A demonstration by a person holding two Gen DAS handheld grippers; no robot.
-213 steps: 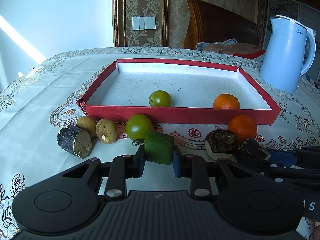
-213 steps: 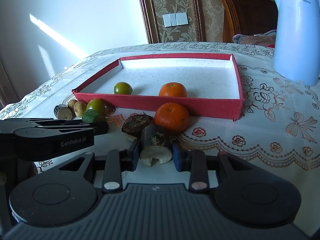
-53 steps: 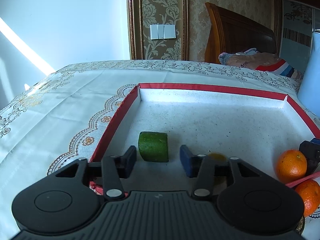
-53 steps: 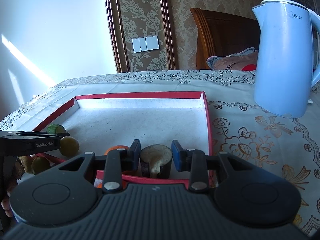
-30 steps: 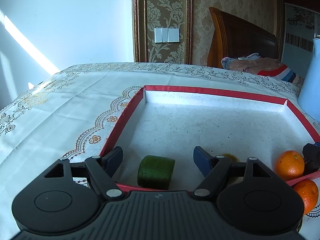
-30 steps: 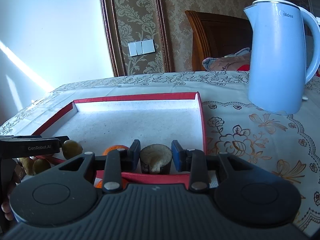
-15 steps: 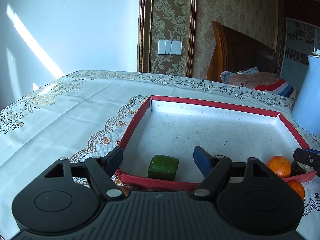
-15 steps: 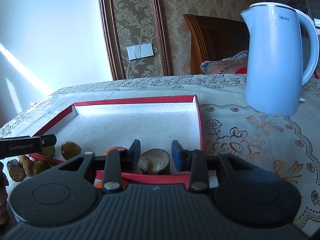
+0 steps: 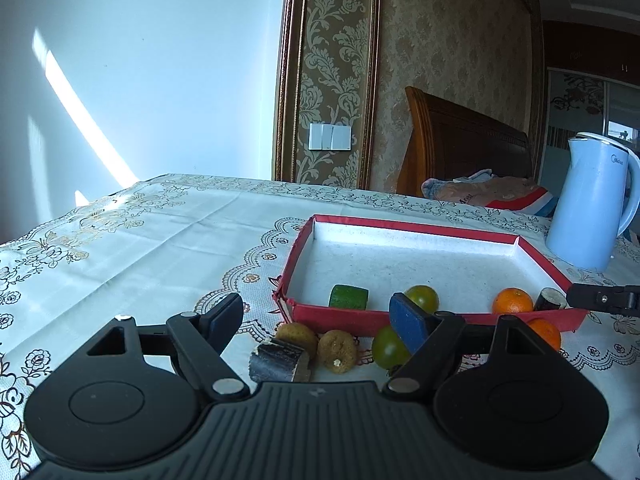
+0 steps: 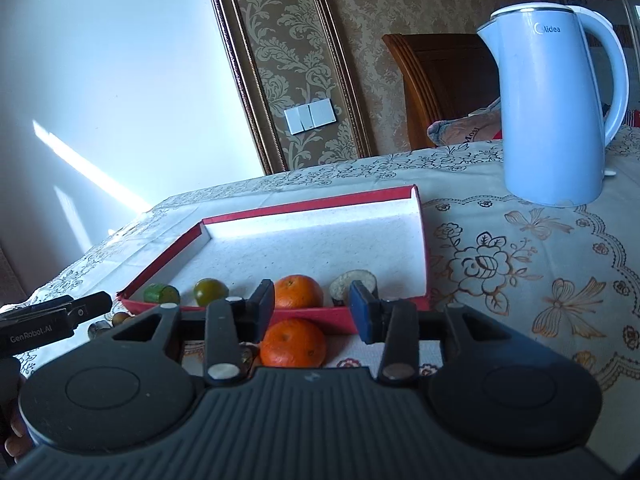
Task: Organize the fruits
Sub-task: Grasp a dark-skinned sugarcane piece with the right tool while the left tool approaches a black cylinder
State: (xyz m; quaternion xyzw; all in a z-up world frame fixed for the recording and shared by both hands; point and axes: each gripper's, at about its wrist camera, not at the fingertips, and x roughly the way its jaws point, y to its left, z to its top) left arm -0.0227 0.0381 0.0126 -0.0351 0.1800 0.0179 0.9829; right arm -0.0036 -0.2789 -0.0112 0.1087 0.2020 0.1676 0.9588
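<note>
With my left tongs (image 9: 316,316) spread and empty, four pieces wait outside; the red tray (image 9: 432,227) holds cucumber chunk (image 9: 349,297), green tomato (image 9: 421,297), tangerine (image 9: 513,301), dark stub (image 10: 353,282); my right tongs (image 10: 312,304) just opening, empty, one tangerine (image 10: 293,342) below.

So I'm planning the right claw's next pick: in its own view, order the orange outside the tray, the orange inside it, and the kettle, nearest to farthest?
1. Orange outside the tray, on the cloth just ahead of the right claw.
2. Orange inside the tray, just behind the front wall.
3. Kettle, far right, past the tray.
</note>
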